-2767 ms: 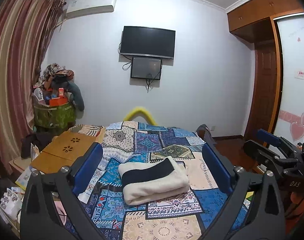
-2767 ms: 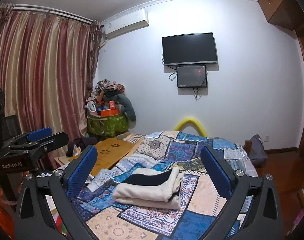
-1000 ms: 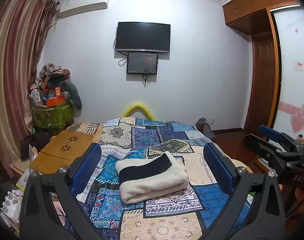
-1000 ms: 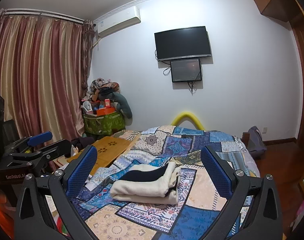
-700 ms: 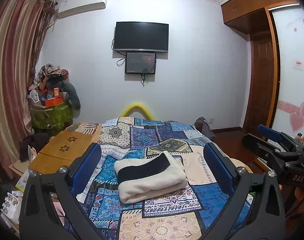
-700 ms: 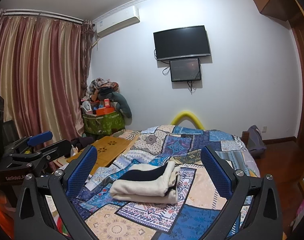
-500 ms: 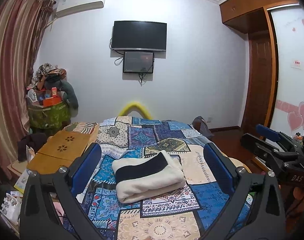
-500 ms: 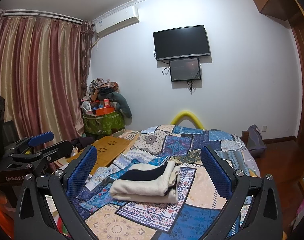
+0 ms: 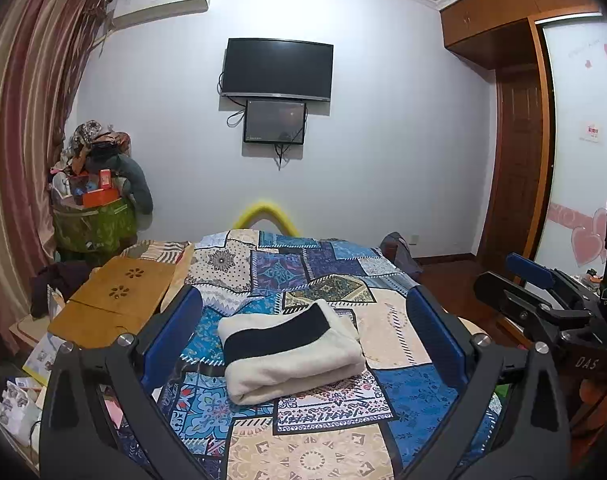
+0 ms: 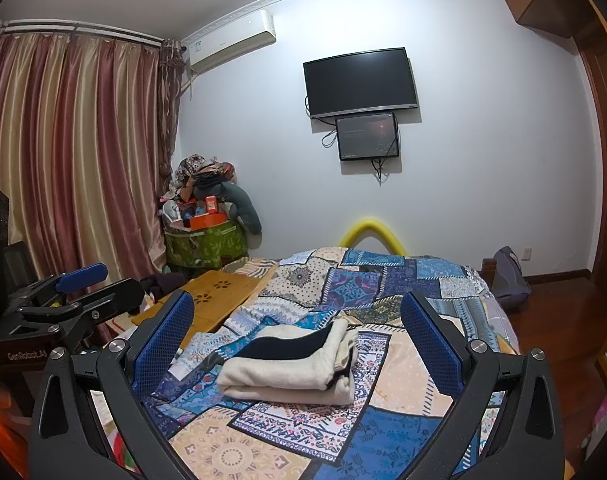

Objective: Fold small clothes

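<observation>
A folded cream-and-black garment (image 9: 289,346) lies on the bed (image 9: 403,396), both grippers, left (image 9: 303,330) and right (image 10: 297,334), spread empty above it; best withdrawn without brushing the folds.

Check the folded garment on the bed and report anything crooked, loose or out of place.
Nothing stands out. The cream and black folded garment lies flat on the patchwork bedspread as one compact bundle, its layers stacked and no sleeve trailing. Both hand-held grippers, left and right, are open and clear of it.
</observation>
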Demonstrator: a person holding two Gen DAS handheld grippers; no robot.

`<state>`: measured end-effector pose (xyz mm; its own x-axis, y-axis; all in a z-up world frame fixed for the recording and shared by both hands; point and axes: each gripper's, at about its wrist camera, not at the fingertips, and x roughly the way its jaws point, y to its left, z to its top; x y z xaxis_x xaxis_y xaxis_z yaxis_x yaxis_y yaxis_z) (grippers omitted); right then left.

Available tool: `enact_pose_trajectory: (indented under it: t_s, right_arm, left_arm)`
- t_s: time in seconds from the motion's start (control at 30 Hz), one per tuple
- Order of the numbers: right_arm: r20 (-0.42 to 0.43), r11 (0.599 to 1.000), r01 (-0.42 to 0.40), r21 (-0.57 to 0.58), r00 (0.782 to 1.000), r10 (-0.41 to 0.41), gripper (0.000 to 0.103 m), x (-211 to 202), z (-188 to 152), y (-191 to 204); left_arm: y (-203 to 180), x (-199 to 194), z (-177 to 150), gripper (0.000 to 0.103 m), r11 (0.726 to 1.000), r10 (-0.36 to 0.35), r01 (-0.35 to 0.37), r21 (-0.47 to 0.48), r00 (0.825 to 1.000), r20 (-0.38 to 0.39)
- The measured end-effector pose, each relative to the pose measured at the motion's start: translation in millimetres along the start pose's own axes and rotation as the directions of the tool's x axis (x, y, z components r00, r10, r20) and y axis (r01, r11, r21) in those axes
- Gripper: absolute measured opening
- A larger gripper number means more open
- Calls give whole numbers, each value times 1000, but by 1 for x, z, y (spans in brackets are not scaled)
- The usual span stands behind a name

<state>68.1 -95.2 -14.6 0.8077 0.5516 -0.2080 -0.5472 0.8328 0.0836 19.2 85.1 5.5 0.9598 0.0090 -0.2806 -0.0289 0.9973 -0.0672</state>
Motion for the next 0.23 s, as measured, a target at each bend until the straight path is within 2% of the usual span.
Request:
enact_pose_trajectory:
  t_s: [0.23]
  right_arm:
    - [-7,1000,3,2,1000,-3,102,1,-1,-1]
  left_arm:
    - [1,4,-2,103,1000,0,0,-2,1000,-9]
